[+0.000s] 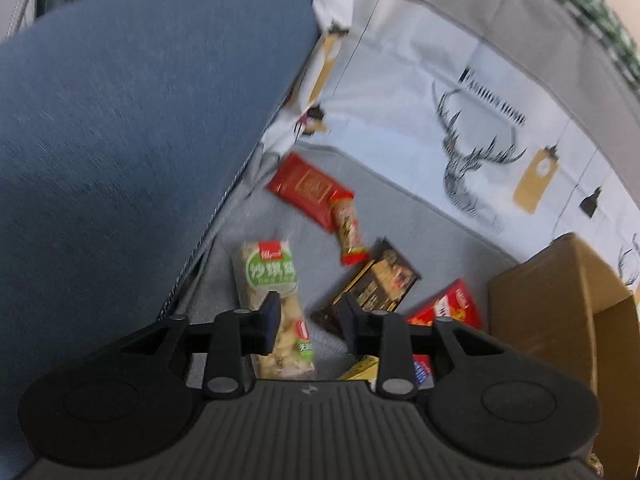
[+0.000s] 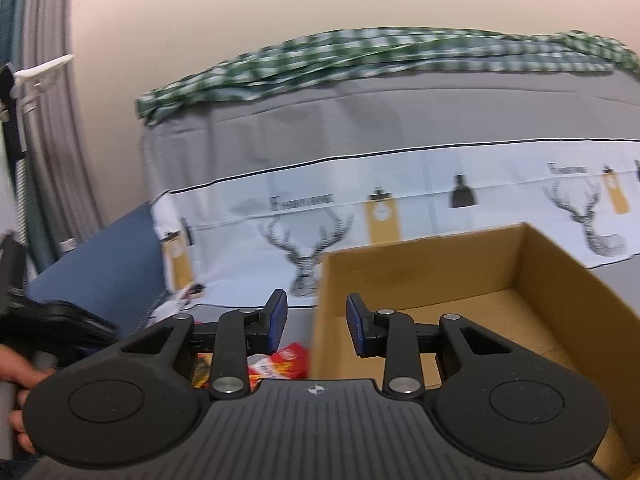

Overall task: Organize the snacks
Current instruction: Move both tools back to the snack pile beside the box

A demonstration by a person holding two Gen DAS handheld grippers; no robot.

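Snacks in crinkly wrappers lie scattered on the grey fabric seat (image 1: 400,216), the green-labelled clear packet (image 1: 276,292) nearest your left gripper (image 1: 310,316), whose jaws stand apart, pinching nothing. Lower squarely over that packet and close across its middle, while your right gripper (image 2: 316,322), also spread and empty, hovers at the open brown cardboard box (image 2: 560,280). Behind stands a deer-printed white cushion cover (image 1: 460,120).
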